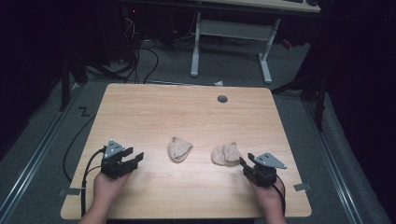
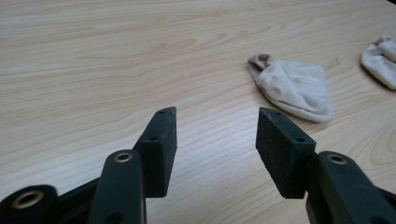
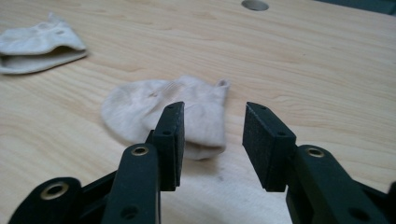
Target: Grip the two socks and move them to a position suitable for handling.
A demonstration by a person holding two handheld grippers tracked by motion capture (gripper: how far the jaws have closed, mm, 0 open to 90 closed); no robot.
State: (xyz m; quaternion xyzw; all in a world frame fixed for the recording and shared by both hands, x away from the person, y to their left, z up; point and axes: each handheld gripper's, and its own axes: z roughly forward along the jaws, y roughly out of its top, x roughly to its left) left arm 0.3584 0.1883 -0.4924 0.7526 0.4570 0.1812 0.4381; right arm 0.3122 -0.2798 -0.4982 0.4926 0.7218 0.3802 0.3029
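Left gripper (image 1: pixel 135 157) sits at the near left of the wooden table (image 1: pixel 187 107), held in the person's left hand (image 1: pixel 108 186); its jaws stand wide with nothing between them, bare wood ahead. Left sock (image 1: pixel 179 148), beige and crumpled, lies flat near the table's middle, well apart from that gripper. Right sock (image 1: pixel 226 154) lies just right of it, the two apart. Right gripper (image 1: pixel 243 163) rests at the near right, jaws wide and empty, tips just beside the right sock's near edge. A round cable hole (image 1: pixel 222 99) marks the far side.
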